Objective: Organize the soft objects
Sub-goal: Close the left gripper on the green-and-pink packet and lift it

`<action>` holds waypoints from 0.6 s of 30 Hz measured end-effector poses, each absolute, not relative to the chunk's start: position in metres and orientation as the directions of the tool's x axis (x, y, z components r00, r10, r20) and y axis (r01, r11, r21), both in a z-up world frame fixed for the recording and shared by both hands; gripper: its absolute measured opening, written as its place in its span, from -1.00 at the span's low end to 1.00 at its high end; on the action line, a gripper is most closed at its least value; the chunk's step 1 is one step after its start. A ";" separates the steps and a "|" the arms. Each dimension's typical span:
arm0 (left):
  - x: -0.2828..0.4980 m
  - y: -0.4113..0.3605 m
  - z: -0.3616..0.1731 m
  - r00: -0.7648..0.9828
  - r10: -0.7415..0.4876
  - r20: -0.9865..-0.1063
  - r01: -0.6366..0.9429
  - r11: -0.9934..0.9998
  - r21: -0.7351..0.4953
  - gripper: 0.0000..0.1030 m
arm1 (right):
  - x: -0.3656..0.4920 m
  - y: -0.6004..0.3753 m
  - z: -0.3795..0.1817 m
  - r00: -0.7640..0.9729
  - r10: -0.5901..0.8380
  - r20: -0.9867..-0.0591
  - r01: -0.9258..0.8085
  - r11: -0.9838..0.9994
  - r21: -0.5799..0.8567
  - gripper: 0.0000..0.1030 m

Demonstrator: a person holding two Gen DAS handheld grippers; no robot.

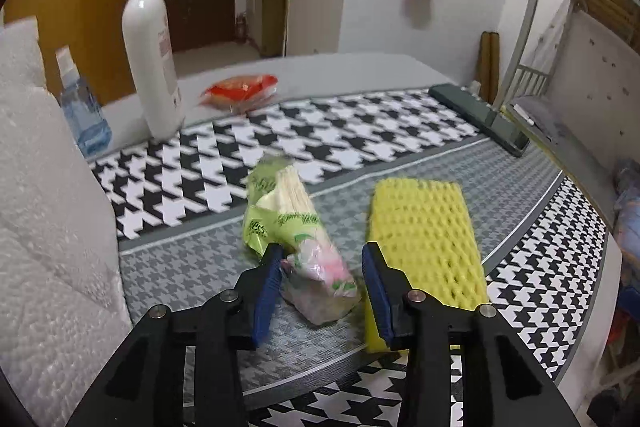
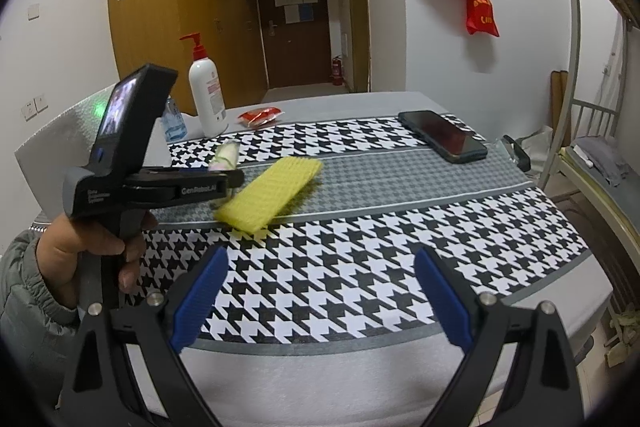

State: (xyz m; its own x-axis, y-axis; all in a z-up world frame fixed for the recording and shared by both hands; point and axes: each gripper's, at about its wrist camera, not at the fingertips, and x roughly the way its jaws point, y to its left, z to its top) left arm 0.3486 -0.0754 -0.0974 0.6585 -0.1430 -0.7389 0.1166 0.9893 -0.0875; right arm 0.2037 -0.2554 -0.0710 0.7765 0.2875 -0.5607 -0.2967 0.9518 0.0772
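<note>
Tissue pack [image 1: 298, 227] lies between our left tool's [image 1: 320, 263] parted pads; we should center, then squeeze gently.

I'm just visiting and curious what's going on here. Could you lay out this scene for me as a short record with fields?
Surface: table under a houndstooth cloth
Left gripper: jaws open around a tissue pack; left pad beside it, right pad clear of it
Right gripper: open, empty, above the cloth
Soft items: tissue pack; yellow foam net sleeve lying right of it, apart
Other items: pump lotion bottle, small blue spray bottle, red snack packet, phone
Person: hand holding the left gripper
</note>
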 end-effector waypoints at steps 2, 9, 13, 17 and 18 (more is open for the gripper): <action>0.349 -0.074 -0.098 0.655 -0.146 -0.741 0.115 0.989 -0.094 -0.21 | 0.203 -0.253 -0.071 0.773 0.291 -0.563 -0.302 0.950 0.077 0.87; 0.346 -0.075 -0.095 0.663 -0.165 -0.730 0.130 0.986 -0.104 -0.53 | 0.202 -0.249 -0.071 0.768 0.291 -0.570 -0.313 0.948 0.062 0.87; 0.341 -0.077 -0.090 0.684 -0.175 -0.708 0.146 0.984 -0.101 -0.57 | 0.202 -0.248 -0.072 0.766 0.283 -0.578 -0.314 0.948 0.047 0.87; 0.335 -0.082 -0.085 0.699 -0.188 -0.690 0.167 0.981 -0.099 -0.57 | 0.202 -0.249 -0.072 0.762 0.278 -0.585 -0.305 0.951 0.055 0.87; 0.333 -0.083 -0.083 0.705 -0.190 -0.683 0.170 0.981 -0.097 -0.57 | 0.201 -0.249 -0.071 0.764 0.277 -0.582 -0.303 0.951 0.055 0.87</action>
State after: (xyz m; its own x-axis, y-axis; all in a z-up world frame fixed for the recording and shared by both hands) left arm 0.3332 -0.0830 -0.0835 0.7051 -0.1898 -0.6832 0.1697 0.9807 -0.0973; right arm 0.2011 -0.2487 -0.0710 0.7643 0.2773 -0.5821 -0.3034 0.9513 0.0549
